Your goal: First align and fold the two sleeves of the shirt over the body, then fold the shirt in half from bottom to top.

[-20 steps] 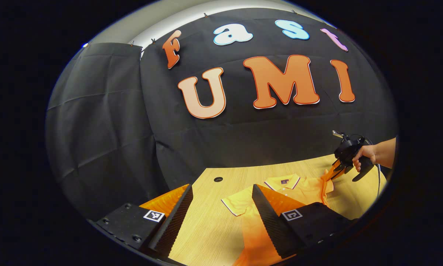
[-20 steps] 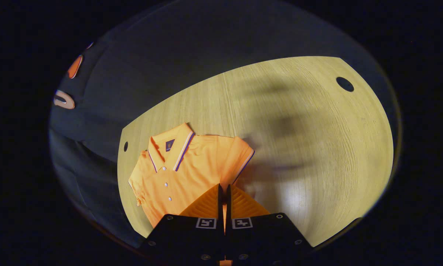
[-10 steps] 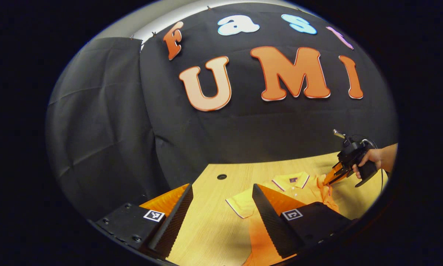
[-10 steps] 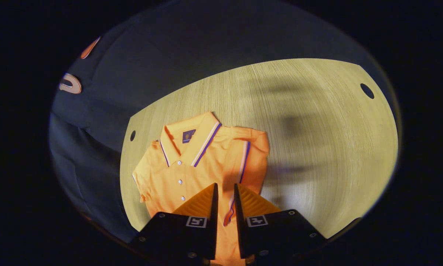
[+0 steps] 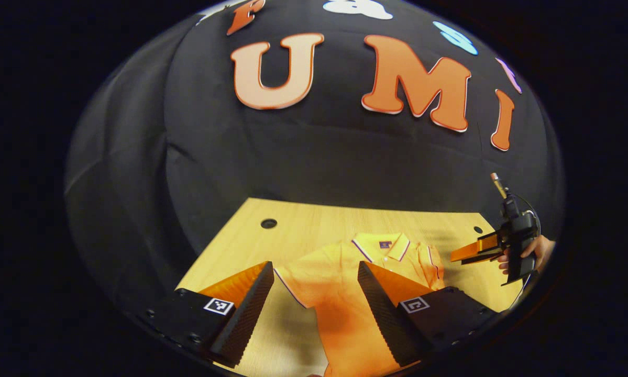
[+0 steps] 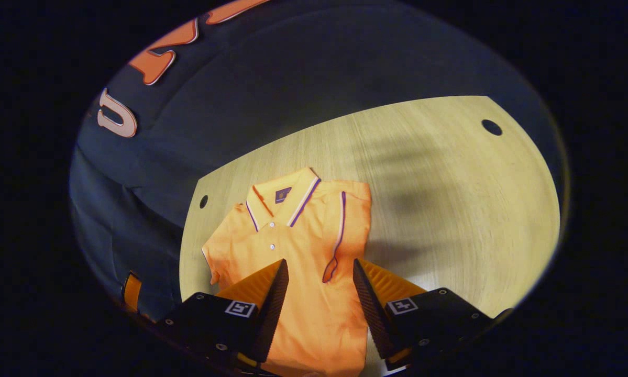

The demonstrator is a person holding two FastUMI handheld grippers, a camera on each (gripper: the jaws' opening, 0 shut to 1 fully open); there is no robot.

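An orange polo shirt (image 5: 334, 283) (image 6: 303, 235) lies flat, collar away from me, on the wooden table (image 5: 303, 230) (image 6: 450, 209). Its right sleeve (image 6: 353, 220) (image 5: 434, 262) is folded over the body, trimmed cuff pointing down. The left sleeve (image 6: 219, 251) (image 5: 293, 275) lies spread out to the side. My right gripper (image 6: 319, 277) hovers open above the shirt's lower body, the folded cuff's end between its fingers but untouched. My left gripper (image 5: 314, 277) is open above the left sleeve and chest. In the left gripper view the right gripper (image 5: 456, 258) hangs at the far right in a hand (image 5: 533, 248).
The table has a round cable hole near each back corner (image 5: 268, 223) (image 6: 491, 127). Black cloth walls close the booth right behind the table. Bare wood stretches to the right of the shirt (image 6: 476, 235).
The right gripper carried the right sleeve over the body, opened, let it go and drew back. The left gripper tilted down and moved over the shirt's left side.
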